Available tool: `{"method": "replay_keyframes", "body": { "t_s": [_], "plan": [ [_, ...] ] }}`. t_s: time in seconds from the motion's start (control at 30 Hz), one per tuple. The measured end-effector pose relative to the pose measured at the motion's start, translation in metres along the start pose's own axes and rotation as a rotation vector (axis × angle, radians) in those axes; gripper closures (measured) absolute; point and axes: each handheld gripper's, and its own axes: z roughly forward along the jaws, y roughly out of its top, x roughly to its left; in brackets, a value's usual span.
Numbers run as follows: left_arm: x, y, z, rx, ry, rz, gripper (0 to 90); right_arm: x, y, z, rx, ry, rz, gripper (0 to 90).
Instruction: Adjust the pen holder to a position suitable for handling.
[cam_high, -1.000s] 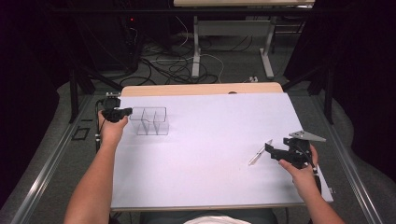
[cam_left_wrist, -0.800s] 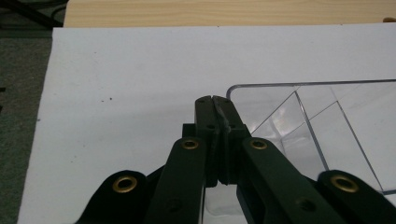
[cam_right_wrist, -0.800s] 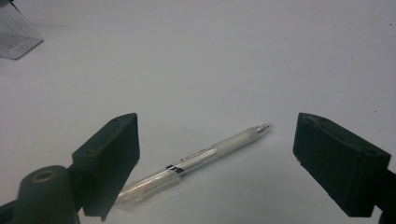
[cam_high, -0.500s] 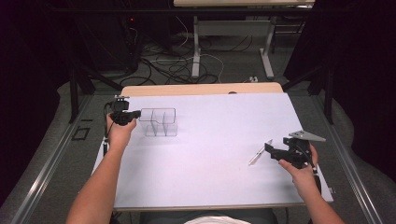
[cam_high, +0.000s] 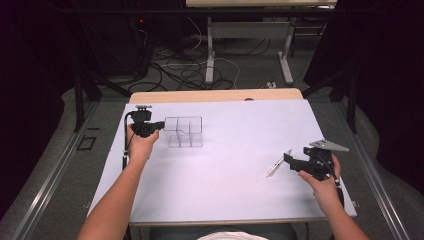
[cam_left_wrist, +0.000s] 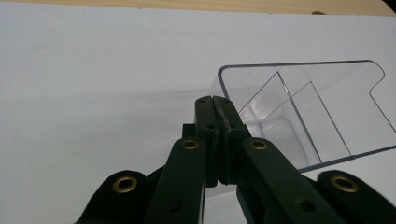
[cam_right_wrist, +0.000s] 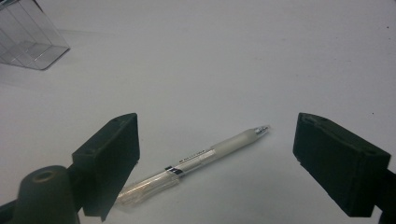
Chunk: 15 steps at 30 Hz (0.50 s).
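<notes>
A clear plastic divided box (cam_high: 185, 132) stands on the white table top (cam_high: 235, 125) at the left. My left gripper (cam_high: 159, 125) is shut on its near wall; in the left gripper view the jaws (cam_left_wrist: 215, 105) pinch the rim at the corner of the clear box (cam_left_wrist: 303, 107). A translucent pen (cam_high: 278, 163) lies flat at the right. My right gripper (cam_high: 289, 162) is open just beside it, and in the right gripper view the pen (cam_right_wrist: 196, 158) lies on the table between the spread jaws of the gripper (cam_right_wrist: 224, 140), untouched. The box (cam_right_wrist: 28, 37) shows far off at the top left.
A bare wooden strip (cam_high: 215, 95) runs along the table's far edge. Beyond it, cables (cam_high: 190, 70) and table legs (cam_high: 286, 55) stand on the dark floor. Metal rails (cam_high: 45, 190) flank the table on both sides.
My left gripper has moved right and slightly nearer, and the clear box has come along with it. The right gripper and the pen have stayed put.
</notes>
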Motion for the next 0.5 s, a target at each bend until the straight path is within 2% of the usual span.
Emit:
{"method": "replay_keyframes", "body": {
  "t_s": [0.1, 0.2, 0.27, 0.5],
  "plan": [
    [-0.007, -0.001, 0.004, -0.013, -0.016, 0.000, 90.0, 0.000, 0.000, 0.001, 0.001, 0.000, 0.001, 14.4],
    [-0.013, -0.001, 0.006, -0.004, -0.031, 0.018, 90.0, 0.000, 0.000, 0.000, 0.000, 0.002, -0.006, 14.4],
    [-0.019, -0.001, 0.008, -0.007, -0.038, 0.012, 90.0, 0.001, 0.000, 0.000, 0.003, 0.003, -0.003, 14.4],
    [-0.032, -0.004, 0.016, -0.042, -0.053, 0.016, 90.0, 0.000, 0.000, 0.000, 0.001, 0.003, -0.011, 14.4]
  ]
}}
